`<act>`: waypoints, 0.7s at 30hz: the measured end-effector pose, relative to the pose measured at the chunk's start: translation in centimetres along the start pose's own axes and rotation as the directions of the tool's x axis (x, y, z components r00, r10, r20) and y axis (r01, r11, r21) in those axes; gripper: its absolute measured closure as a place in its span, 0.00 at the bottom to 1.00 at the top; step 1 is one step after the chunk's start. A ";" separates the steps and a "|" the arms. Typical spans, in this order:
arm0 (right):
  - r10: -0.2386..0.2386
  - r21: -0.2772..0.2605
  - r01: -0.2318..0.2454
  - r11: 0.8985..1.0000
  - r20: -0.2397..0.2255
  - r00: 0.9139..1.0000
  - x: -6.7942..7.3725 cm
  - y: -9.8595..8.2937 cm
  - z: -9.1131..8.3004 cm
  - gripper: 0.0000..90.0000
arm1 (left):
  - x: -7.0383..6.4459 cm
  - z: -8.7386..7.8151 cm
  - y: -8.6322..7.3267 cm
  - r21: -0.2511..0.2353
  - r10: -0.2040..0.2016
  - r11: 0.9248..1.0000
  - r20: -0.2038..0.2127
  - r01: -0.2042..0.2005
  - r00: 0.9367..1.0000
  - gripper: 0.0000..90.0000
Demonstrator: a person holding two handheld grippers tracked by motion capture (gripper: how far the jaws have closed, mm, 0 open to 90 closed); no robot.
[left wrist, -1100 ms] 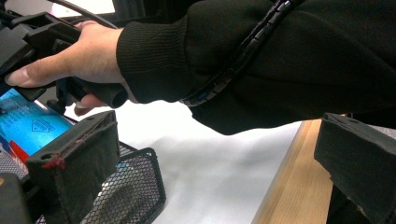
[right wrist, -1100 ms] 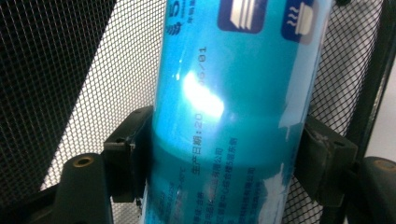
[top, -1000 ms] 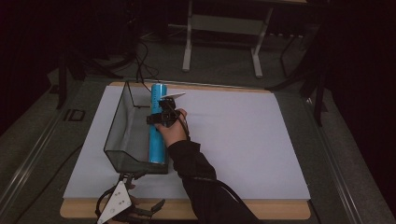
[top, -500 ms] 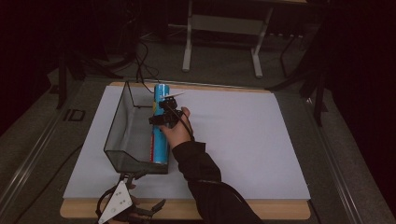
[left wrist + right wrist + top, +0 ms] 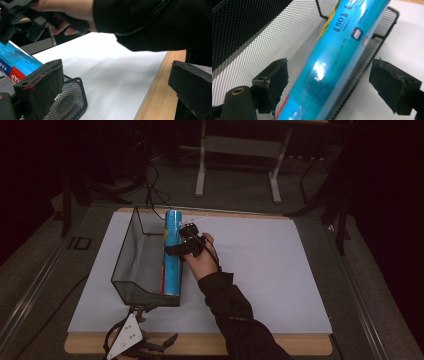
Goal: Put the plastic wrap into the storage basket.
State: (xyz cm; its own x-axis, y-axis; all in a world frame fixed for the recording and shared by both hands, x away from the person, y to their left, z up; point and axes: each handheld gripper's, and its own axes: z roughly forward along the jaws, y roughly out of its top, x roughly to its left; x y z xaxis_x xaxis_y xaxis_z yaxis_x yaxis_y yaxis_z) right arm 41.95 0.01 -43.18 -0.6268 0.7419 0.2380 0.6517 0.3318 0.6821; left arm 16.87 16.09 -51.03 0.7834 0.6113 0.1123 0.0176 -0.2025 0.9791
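A desk (image 5: 280, 342) covered by a white sheet (image 5: 270, 270) is carrying a black mesh basket (image 5: 131, 265) set lengthwise at its left half. A long blue box (image 5: 171, 255), apparently kitchen wrap, is lying along the basket's right wall, its far end poking past the rim. The right gripper (image 5: 186, 242), held in a hand reaching from the near edge, is hovering over the box about midway along, its fingers (image 5: 275, 77) standing apart on either side of the box without touching it. The left gripper (image 5: 131, 342) is resting at the desk's near edge just short of the basket, its fingers (image 5: 42, 85) wide apart and holding nothing. The step in hand looks like either grasping or letting go of the box; which cannot be told. A grasp would call for closing squarely across the box.
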 end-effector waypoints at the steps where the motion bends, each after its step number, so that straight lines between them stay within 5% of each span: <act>1: -0.010 -0.002 0.010 1.000 -0.004 1.000 -0.1 -0.1 -0.3 0.16 | 0.0 0.0 0.0 0.001 -0.002 1.000 0.001 0.002 1.000 0.01; 8: -0.062 -0.025 0.062 0.998 -0.001 0.998 -1.3 -1.0 -2.9 0.15 | 0.0 0.2 -0.1 0.004 -0.002 1.000 0.002 0.002 1.000 0.01; 15: -0.066 -0.049 0.066 0.997 -0.005 0.998 -2.5 -2.0 -4.7 0.16 | 0.0 0.3 -0.1 0.008 -0.002 1.000 0.004 0.002 1.000 0.01; 21: -0.105 -0.053 0.107 0.993 0.044 0.994 -3.4 -3.3 -6.6 0.16 | 0.0 0.3 -0.1 0.005 -0.001 1.000 0.002 0.001 1.000 0.01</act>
State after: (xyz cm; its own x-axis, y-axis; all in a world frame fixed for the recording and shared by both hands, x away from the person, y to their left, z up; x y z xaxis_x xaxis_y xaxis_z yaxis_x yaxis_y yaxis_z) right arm 39.11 -7.44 -41.64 -0.6723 0.7280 0.1345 0.5571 0.3779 0.7395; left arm 17.05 15.82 -51.20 0.7847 0.6099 0.1106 0.0219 -0.2056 0.9784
